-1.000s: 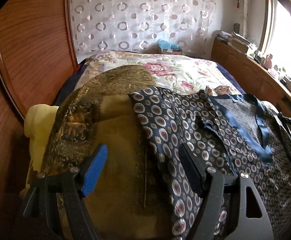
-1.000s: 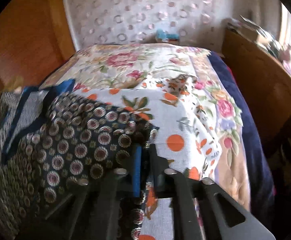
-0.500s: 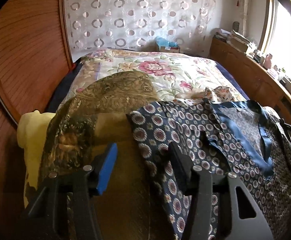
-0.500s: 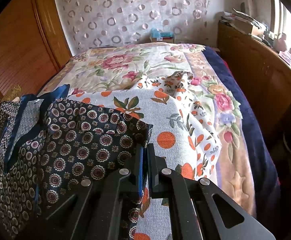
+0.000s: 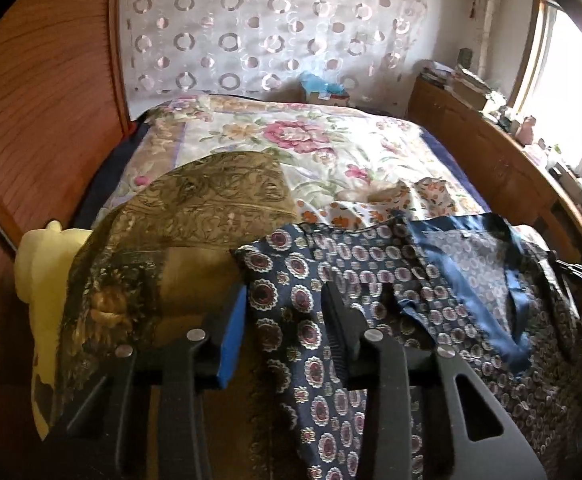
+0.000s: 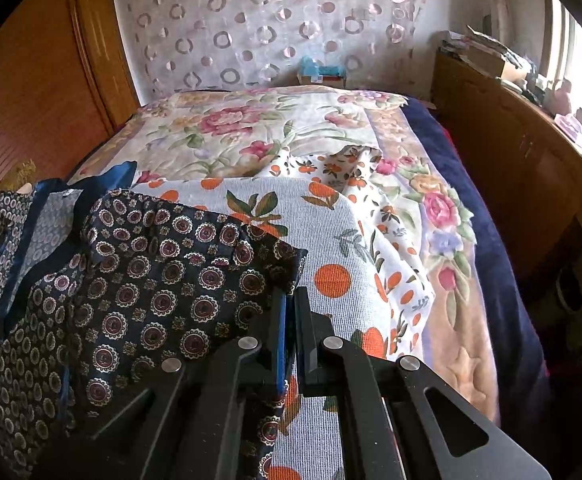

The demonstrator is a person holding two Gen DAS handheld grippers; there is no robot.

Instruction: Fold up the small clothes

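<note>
A navy garment with round medallions and a blue-trimmed lining lies spread across the near end of the bed. My left gripper is at its left edge, and its jaws are closing. The cloth lies between the blue pad and the black finger, with a clear gap left. In the right wrist view the same navy garment ends at a corner. My right gripper is shut on that right edge, its pads tight together with cloth in them.
An olive-gold patterned cloth lies under the garment's left side, and a yellow soft thing sits beside it. A white cloth with orange dots lies under the right side. The floral bedcover stretches behind, between a wooden wall and a cluttered wooden ledge.
The left gripper's jaws have narrowed around the garment's left edge, and it has shifted along the bed. The right gripper has kept its grip and place.
</note>
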